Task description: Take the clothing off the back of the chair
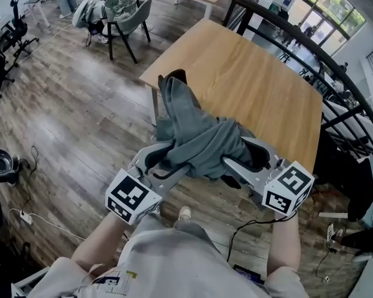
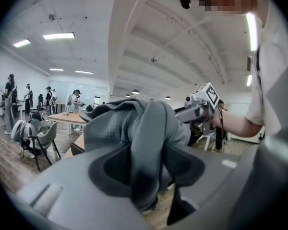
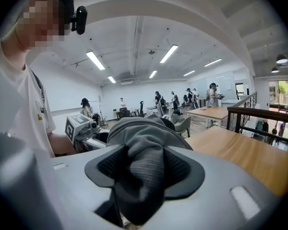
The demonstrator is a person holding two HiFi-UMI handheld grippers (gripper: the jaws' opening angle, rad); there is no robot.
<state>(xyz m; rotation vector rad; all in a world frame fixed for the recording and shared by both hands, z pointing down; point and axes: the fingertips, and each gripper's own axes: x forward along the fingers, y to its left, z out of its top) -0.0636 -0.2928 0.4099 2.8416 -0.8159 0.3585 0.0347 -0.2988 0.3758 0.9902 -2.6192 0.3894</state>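
Observation:
A grey garment (image 1: 199, 135) hangs bunched over the black chair back (image 1: 176, 75), whose top edge peeks out beside the wooden table (image 1: 261, 85). My left gripper (image 1: 165, 159) is shut on a fold at the garment's left side. In the left gripper view the cloth (image 2: 134, 123) is pinched between the dark pads (image 2: 116, 166). My right gripper (image 1: 244, 155) is shut on the garment's right side. The right gripper view shows the knit fabric (image 3: 144, 143) squeezed between its pads (image 3: 180, 169). Most of the chair is hidden under the cloth.
The table's near edge lies just behind the chair. A black railing (image 1: 311, 48) runs along the right. A grey chair (image 1: 127, 17) with clothes stands at the far back left. Cables and a power strip (image 1: 25, 217) lie on the wood floor at left. Several people stand far off.

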